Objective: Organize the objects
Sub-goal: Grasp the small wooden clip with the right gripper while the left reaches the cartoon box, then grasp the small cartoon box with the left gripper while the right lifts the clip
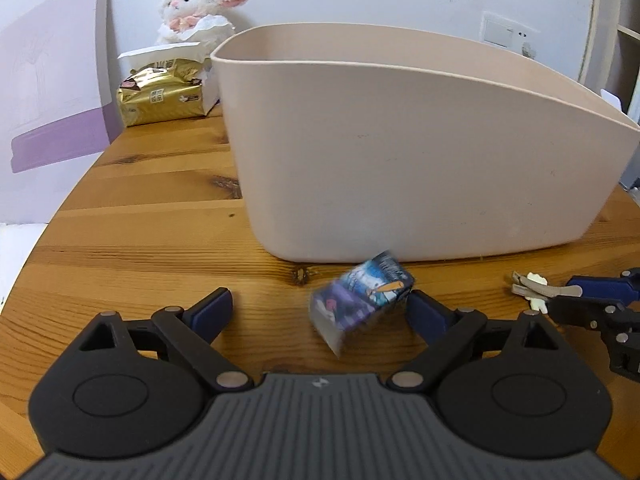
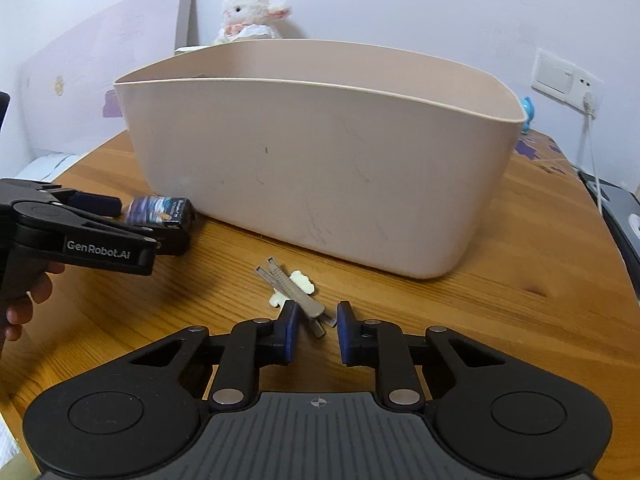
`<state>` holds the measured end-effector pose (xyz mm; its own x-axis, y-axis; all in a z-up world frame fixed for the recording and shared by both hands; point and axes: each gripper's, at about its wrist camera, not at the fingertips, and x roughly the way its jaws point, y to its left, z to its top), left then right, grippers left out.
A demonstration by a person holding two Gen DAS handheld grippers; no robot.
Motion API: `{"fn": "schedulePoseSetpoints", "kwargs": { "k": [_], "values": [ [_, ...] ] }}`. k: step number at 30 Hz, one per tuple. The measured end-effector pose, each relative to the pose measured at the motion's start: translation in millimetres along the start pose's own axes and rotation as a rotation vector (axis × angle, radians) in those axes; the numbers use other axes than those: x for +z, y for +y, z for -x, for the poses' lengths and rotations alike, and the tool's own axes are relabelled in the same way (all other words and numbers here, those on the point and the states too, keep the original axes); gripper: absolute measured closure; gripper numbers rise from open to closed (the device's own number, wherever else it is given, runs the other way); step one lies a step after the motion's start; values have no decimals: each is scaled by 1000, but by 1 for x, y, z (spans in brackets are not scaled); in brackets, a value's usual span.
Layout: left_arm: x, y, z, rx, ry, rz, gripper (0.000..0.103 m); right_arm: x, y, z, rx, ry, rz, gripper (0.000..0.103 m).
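**Clutter around the beige bin, both grippers low on the desk**

Beige bin (image 1: 400, 152) stands mid-desk (image 1: 152, 216), its tall front wall blocking the view behind it in both views; its inside is not visible.

Left gripper (image 1: 320, 308): jaws spread wide. Small printed box (image 1: 362, 298) lies tilted between them, close against the right-hand pad, motion-blurred; contact cannot be confirmed. Box sits just in front of the bin's base.

Right gripper (image 2: 318, 326): jaws parted, not clamped. Hair clips (image 2: 290, 286), metal with a cream ornament, lie crossed on the desk, their near ends reaching into the gap between the pads. Clips are near the bin's front wall but apart from it.

Surroundings: gold tissue pack (image 1: 164, 94) behind the bin at left, plush lamb (image 1: 200, 4) against the wall behind it. Lilac board (image 1: 56, 92) leans at far left. Wall switch (image 2: 554, 74) at right, small blue figure (image 2: 528, 110) past the bin's right end.
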<state>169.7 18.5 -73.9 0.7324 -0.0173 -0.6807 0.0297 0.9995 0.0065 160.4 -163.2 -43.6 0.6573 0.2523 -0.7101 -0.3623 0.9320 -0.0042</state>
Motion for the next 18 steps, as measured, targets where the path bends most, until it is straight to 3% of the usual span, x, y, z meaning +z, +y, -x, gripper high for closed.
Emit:
{"fn": "schedulePoseSetpoints", "kwargs": {
  "k": [4,6,8,11,14,16,18],
  "values": [
    [1,4,0,-29,3,19,8,3,1,-3,7,1,9,73],
    [2,6,-1,-29,1,17,9,5,3,-4,10,1,17,72],
    [2,5,-1,-31,-4,-6,13,6,5,-4,13,1,21,84],
    [0,4,3,-60,-22,-53,33,6,9,-3,17,-2,34,92],
    [0,3,6,-84,-22,-71,52,4,13,-1,4,-2,61,92],
    [0,2,7,-106,-16,-79,72,3,13,1,5,0,53,92],
    [0,1,9,-118,-2,-85,78,2,12,3,2,4,43,93]
  ]
}}
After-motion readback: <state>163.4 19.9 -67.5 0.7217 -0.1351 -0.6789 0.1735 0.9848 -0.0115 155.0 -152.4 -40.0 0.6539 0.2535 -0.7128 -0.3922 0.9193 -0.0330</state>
